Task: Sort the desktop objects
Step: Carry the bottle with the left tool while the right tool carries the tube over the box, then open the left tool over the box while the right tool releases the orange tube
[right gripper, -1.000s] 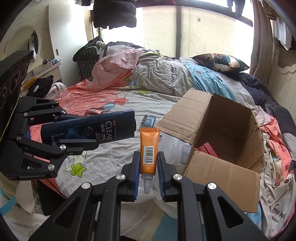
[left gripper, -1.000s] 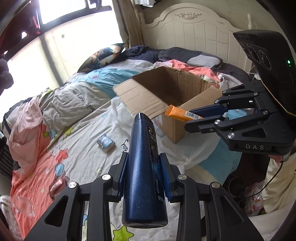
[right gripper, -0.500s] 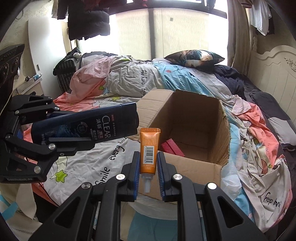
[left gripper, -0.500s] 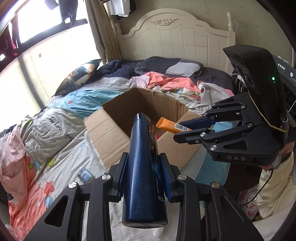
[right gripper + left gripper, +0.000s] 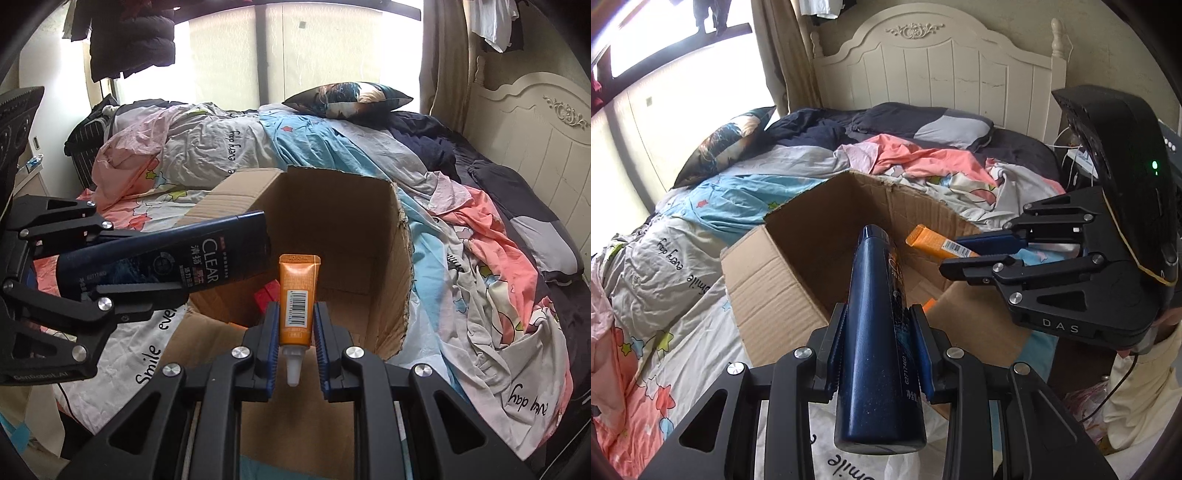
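The left gripper [image 5: 879,347] is clamped on a dark blue shampoo bottle [image 5: 877,332], held at mid-body in the lower centre of the left wrist view, its far end over the near rim of the open cardboard box [image 5: 812,236]. The right gripper [image 5: 293,343] pinches an orange tube [image 5: 297,299] low on its body, cap toward the camera, at centre frame above the box [image 5: 369,221] opening. A red item [image 5: 267,293] lies inside.

The bottle is judged rigid, smooth and fairly heavy; grip across the broad mid-section to limit slipping. The tube is judged light and soft; hold near the stiff shoulder, since squeezing the body may deform it.
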The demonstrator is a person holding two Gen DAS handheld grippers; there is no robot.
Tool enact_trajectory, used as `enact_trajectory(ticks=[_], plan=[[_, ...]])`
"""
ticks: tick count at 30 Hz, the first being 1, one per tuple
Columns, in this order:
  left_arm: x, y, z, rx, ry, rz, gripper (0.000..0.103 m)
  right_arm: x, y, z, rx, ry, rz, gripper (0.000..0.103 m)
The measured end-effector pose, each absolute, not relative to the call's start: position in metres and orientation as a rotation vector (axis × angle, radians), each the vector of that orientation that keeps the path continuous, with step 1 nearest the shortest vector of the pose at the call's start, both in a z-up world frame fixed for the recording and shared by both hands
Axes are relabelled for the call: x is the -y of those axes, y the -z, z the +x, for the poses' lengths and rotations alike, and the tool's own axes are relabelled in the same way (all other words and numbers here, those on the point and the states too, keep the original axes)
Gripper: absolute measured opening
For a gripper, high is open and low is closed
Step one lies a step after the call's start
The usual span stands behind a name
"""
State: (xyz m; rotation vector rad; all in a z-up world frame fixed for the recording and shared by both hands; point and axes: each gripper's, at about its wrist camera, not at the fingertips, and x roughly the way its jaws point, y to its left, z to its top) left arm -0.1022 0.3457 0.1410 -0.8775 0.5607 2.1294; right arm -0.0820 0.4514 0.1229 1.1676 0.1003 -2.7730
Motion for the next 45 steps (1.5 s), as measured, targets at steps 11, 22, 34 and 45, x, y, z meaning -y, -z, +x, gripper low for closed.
enact_trajectory(ticks=[11, 22, 34, 45], plan=[[-0.366, -0.11, -0.143, -0.529, -2.093, -0.947, 0.033, -0.465, -0.105, -0.125, -0.09, 2.783, 1.272, 0.017], [-0.376, -0.109, -0.147, -0.517, -2.084, -0.931, 0.033, -0.476, -0.101, -0.127, -0.08, 2.813, 1.293, 0.017], [-0.389, -0.114, -0.14, -0.544, -2.119, -0.901, 0.033, -0.479, -0.107, -0.122, -0.063, 2.876, 1.288, 0.017], [-0.394, -0.111, -0.138, -0.552, -2.107, -0.908, 0.033, -0.483, -0.111, -0.113, -0.053, 2.912, 1.27, 0.044]])
